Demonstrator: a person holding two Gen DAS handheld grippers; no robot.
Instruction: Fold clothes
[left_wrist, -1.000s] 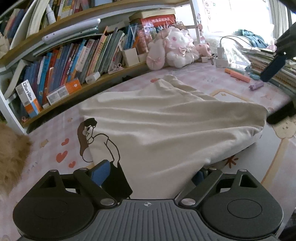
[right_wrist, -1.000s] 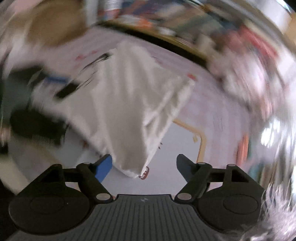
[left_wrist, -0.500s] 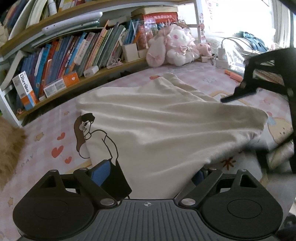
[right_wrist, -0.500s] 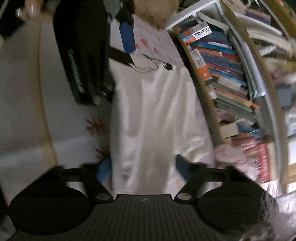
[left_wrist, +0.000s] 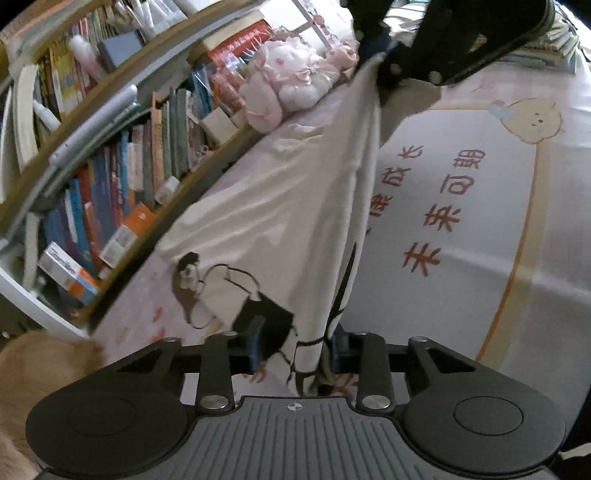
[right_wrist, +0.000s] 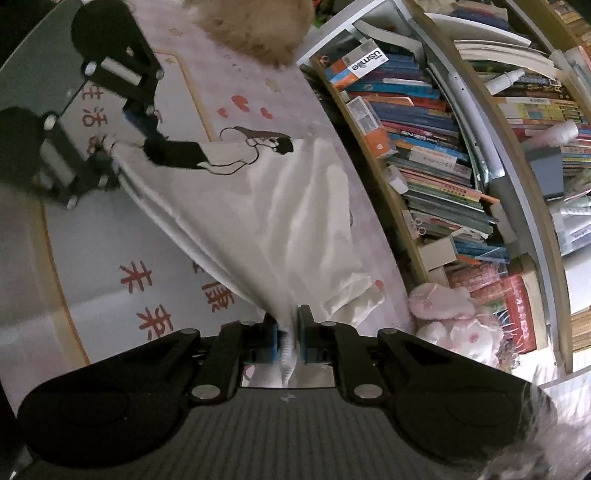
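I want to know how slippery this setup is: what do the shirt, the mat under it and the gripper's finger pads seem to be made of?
The shirt looks like soft matte cotton jersey: it drapes in loose folds between the grippers. The mat looks like smooth printed foam or vinyl, slightly glossy, though that is uncertain. The right gripper has blue pads that look like matte rubber or foam.

The shirt (right_wrist: 266, 221) is cream, printed with a line-drawn figure that has dark hair and a solid black lower part. The mat (left_wrist: 461, 206) beneath is pale pink with red hearts, a white panel edged in orange, and red characters. Both grippers are black with blue pads (right_wrist: 274, 341). The plush toy (left_wrist: 291, 79) is pink and white.
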